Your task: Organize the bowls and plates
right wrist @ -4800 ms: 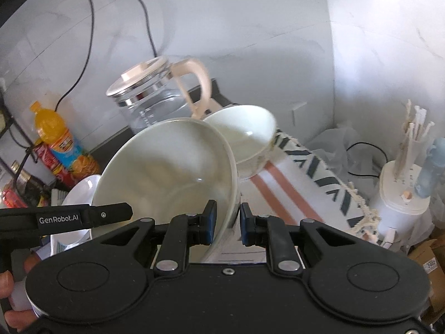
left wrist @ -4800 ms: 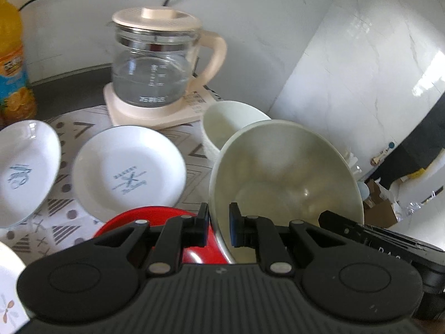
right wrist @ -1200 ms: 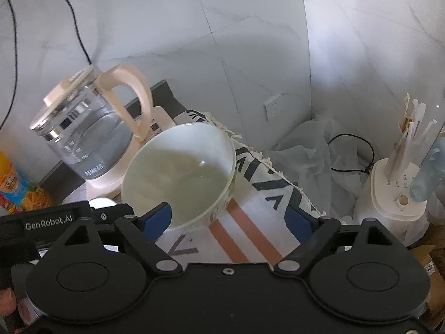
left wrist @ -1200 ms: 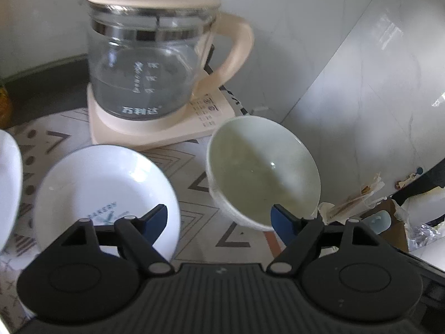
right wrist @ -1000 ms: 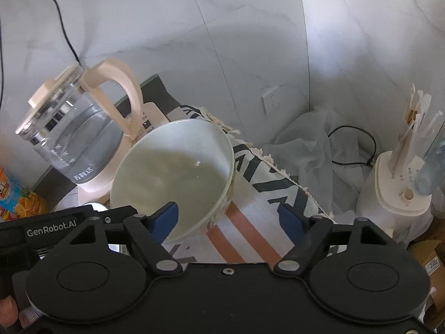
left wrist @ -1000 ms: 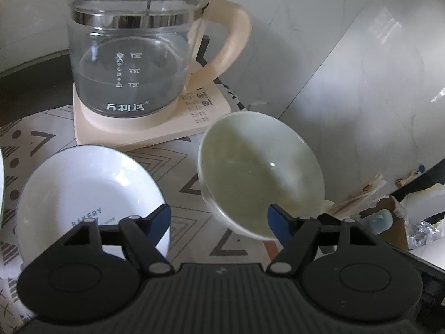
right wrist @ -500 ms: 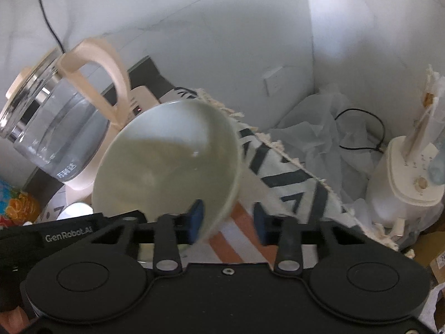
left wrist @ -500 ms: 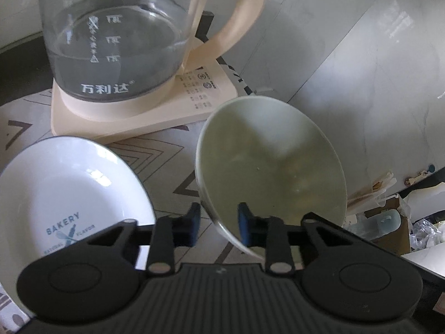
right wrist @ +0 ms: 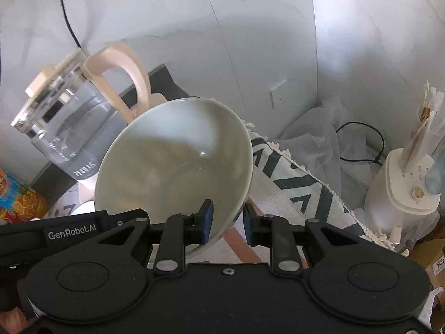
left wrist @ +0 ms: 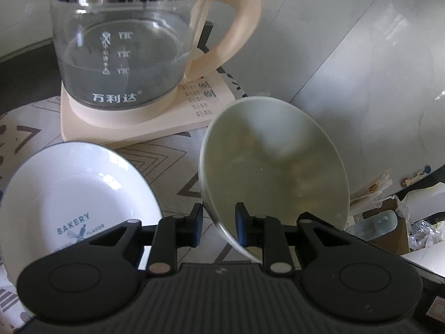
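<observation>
Gripping bowl [left wrist: 274, 164] rim, formerly released

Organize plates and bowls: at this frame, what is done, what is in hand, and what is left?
Done: nothing visibly stacked in these views. In hand: both the left gripper and the right gripper have just closed on opposite rims of the pale bowl, which is tilted. Left: placing that bowl, and the BAKERY plate lies alone on the mat beside the kettle.
</observation>
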